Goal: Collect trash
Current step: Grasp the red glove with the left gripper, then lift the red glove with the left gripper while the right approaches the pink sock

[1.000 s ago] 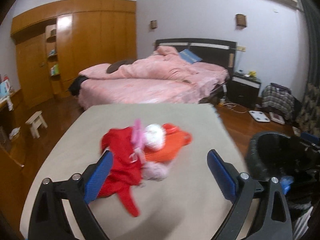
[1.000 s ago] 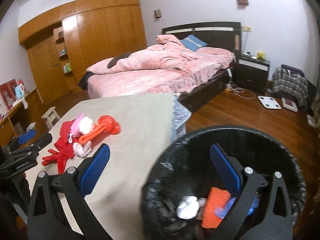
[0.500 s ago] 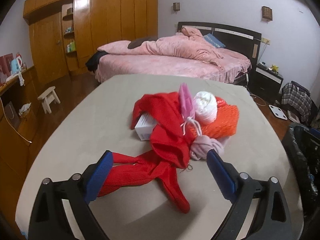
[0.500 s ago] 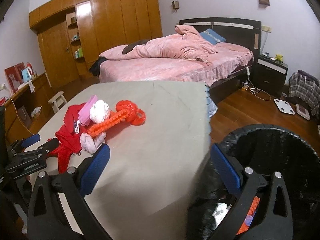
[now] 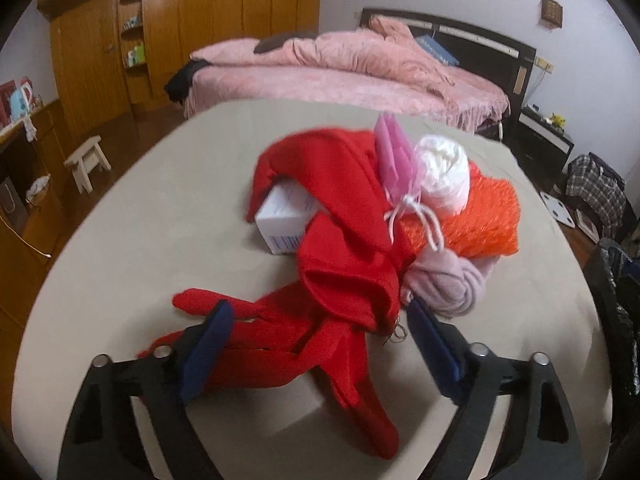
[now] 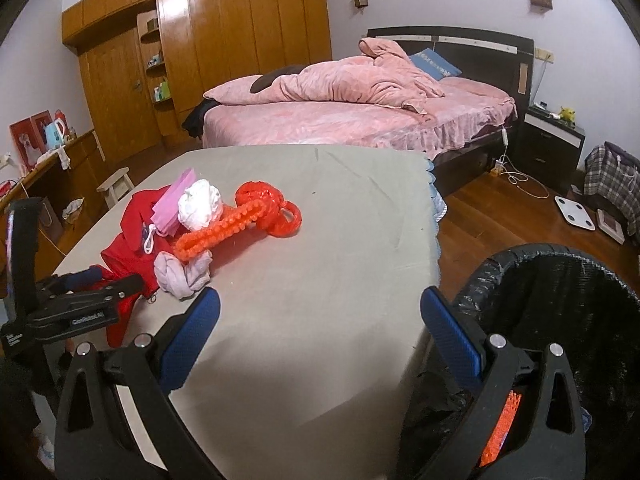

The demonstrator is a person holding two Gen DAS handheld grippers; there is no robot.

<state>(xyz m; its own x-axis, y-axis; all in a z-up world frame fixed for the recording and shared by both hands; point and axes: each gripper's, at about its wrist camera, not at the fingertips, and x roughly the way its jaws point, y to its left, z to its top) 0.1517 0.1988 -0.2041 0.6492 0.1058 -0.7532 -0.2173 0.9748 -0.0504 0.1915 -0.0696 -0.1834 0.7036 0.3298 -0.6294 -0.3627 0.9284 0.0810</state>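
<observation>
Red glove [image 5: 256,344] between closing left gripper [image 5: 320,344] jaws, unpinched | right gripper [image 6: 320,332] wide, empty | grab cloth only, drop in bin [image 6: 560,280]

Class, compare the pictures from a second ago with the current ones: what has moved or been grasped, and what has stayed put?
The left gripper came down over the red cloth; its jaws are closing around it, not yet gripping. The right gripper swung from above the black bin towards the table, open and empty. The pile is unchanged.
</observation>
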